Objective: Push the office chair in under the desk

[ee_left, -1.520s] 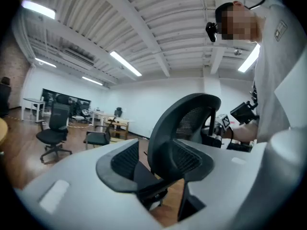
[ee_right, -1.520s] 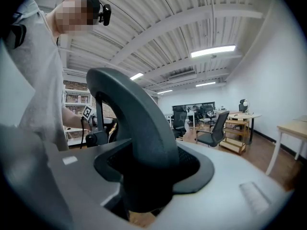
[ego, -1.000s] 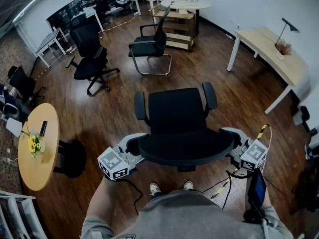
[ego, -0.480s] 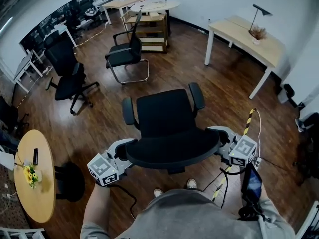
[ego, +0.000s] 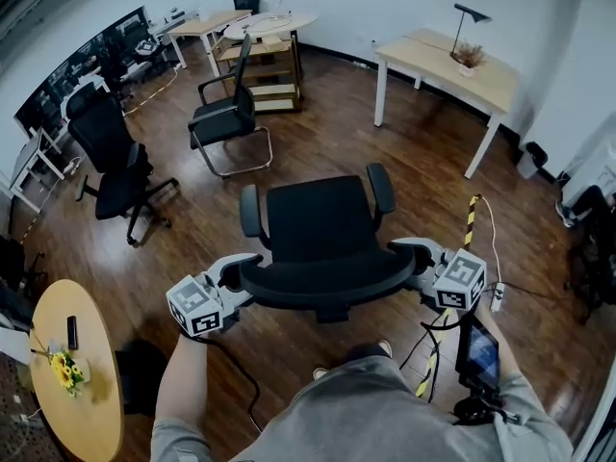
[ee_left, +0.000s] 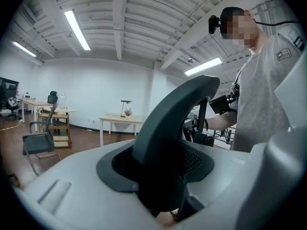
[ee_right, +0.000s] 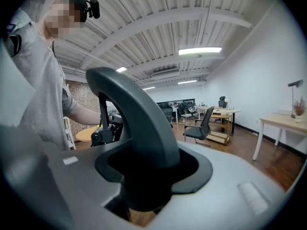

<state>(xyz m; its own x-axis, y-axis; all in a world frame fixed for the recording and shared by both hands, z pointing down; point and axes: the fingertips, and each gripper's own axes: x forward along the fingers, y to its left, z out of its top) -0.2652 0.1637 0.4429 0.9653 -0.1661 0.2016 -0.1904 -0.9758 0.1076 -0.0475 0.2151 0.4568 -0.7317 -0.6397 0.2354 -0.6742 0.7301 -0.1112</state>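
Note:
The black office chair (ego: 322,221) stands on the wood floor just in front of me, seat facing away. Its curved backrest (ego: 327,282) is gripped at both ends. My left gripper (ego: 243,271) is shut on the backrest's left end, and the dark frame (ee_left: 172,123) fills the gap of the left gripper (ee_left: 163,176). My right gripper (ego: 412,258) is shut on the right end, its jaws having just closed a little further on the frame (ee_right: 139,123) in the right gripper (ee_right: 148,176). The light wooden desk (ego: 452,61) stands far ahead to the right by the white wall.
A lamp (ego: 469,12) and a small plant stand on the desk. A black swivel chair (ego: 111,162) and a cantilever chair (ego: 226,114) stand at left, a round table (ego: 72,373) at lower left. A yellow-black cable (ego: 472,219) lies on the floor at right.
The view has swung right: the desk has shifted from the right edge toward the upper middle. The chair and both grippers have moved across the floor with it, still gripping the backrest.

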